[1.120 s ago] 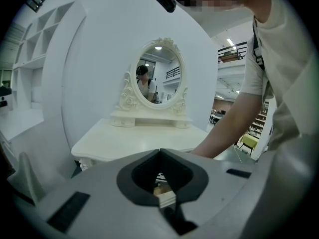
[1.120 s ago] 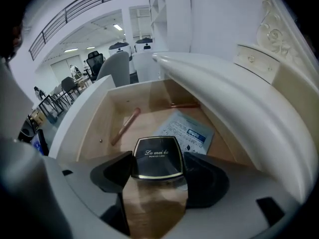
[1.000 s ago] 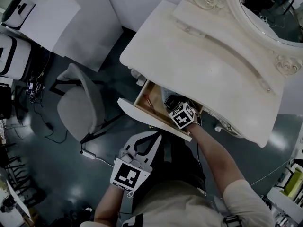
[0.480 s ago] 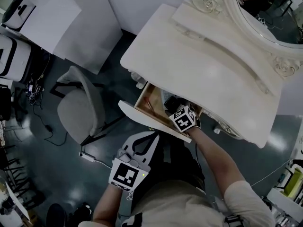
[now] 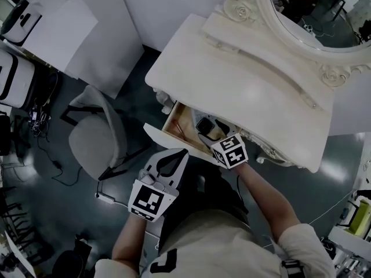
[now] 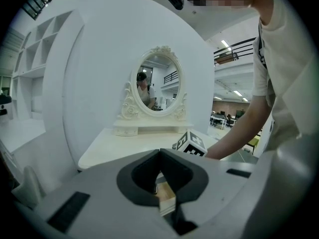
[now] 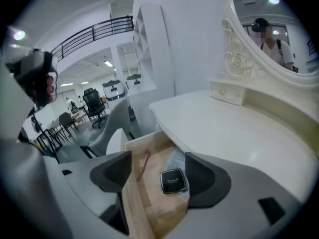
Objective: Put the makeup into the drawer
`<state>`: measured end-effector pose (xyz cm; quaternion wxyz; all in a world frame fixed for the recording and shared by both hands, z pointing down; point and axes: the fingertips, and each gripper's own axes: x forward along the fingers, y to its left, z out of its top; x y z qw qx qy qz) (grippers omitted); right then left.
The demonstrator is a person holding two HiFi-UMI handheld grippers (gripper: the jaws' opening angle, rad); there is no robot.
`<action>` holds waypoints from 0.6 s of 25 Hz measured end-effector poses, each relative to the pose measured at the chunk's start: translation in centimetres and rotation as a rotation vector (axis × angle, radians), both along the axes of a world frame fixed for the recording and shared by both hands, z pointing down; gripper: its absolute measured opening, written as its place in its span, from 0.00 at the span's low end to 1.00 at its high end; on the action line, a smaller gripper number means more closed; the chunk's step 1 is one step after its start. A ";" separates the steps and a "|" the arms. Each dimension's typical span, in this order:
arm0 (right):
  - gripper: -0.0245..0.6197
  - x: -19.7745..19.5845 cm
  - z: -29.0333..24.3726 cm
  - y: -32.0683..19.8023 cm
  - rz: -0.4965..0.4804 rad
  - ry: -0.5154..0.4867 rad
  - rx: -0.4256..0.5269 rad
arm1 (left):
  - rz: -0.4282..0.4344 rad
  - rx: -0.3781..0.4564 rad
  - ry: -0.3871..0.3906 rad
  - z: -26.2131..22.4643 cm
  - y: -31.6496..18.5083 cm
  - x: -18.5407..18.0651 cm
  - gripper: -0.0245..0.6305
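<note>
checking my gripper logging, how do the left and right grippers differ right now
The left gripper has its jaws together, with nothing between them; the right gripper has its jaws apart. The left gripper sits outside the drawer, near its front, while the right gripper hangs over the open drawer, above the black compact lying inside. Both hold nothing.

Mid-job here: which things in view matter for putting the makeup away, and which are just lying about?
Job: open drawer; black compact lying in it; reddish stick beside the compact; right gripper, open above them.
Lying about: chair; mirror; left gripper, shut and empty.
</note>
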<state>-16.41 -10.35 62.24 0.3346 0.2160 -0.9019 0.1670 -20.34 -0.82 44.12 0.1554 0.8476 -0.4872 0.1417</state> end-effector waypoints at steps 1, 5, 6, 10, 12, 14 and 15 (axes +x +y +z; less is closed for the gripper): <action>0.56 0.0 -1.3 -0.1 0.011 -0.030 0.004 | 0.002 0.012 -0.002 -0.3 -0.1 -0.1 0.12; 0.56 -0.2 -5.6 0.6 0.038 -0.119 0.014 | 0.004 0.047 -0.002 -1.4 0.2 -0.2 0.12; 0.56 -0.3 -6.4 0.9 0.044 -0.137 0.014 | 0.004 0.053 -0.003 -1.7 0.3 -0.3 0.12; 0.56 -0.2 -9.6 2.2 0.066 -0.200 0.014 | 0.022 0.082 -0.004 -2.7 0.8 -0.3 0.12; 0.56 -0.1 -11.2 3.1 0.065 -0.234 0.012 | 0.036 0.098 -0.001 -3.2 1.1 -0.1 0.12; 0.56 -0.1 -12.7 4.1 0.056 -0.266 0.012 | 0.052 0.112 0.007 -3.6 1.3 0.0 0.12; 0.56 0.0 -13.3 4.6 0.051 -0.276 0.014 | 0.061 0.116 0.016 -3.7 1.4 0.2 0.12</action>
